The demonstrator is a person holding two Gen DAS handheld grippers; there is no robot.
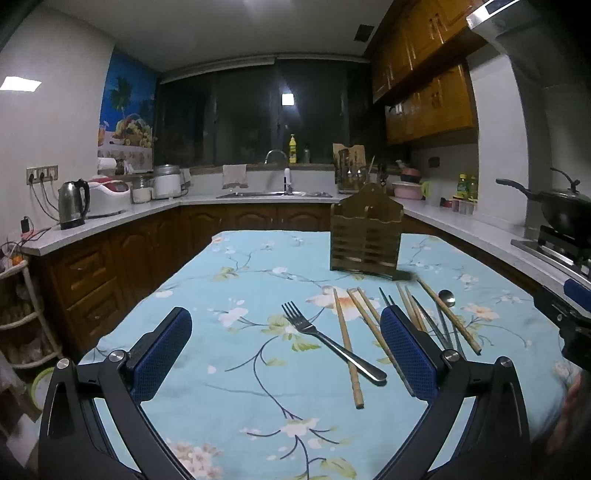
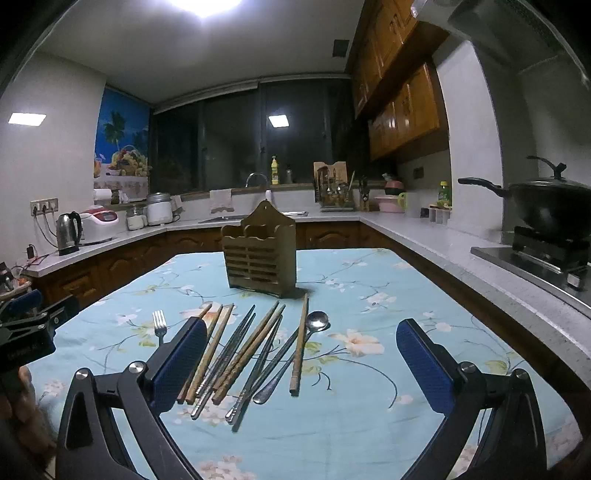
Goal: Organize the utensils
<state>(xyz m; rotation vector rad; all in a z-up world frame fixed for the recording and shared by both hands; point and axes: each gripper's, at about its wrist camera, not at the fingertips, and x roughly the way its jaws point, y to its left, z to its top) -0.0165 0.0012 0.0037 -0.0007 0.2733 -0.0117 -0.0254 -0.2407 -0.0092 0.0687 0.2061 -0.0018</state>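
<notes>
Utensils lie loose mid-frame on the floral tablecloth (image 2: 369,280) — fork (image 1: 325,334), spoon (image 2: 295,354), wooden chopsticks (image 2: 243,350) fanned out — just in front of the upright wooden holder (image 2: 260,254), with left gripper (image 1: 288,354) and right gripper (image 2: 301,365) both spread wide, holding nothing.

walls white | window (image 1: 258,114) dark | wooden cabinets (image 1: 424,74) | ceiling light (image 2: 207,5) on

light blue floral tablecloth (image 1: 236,280), brown slatted holder (image 1: 364,236), silver fork (image 1: 325,339).
</notes>
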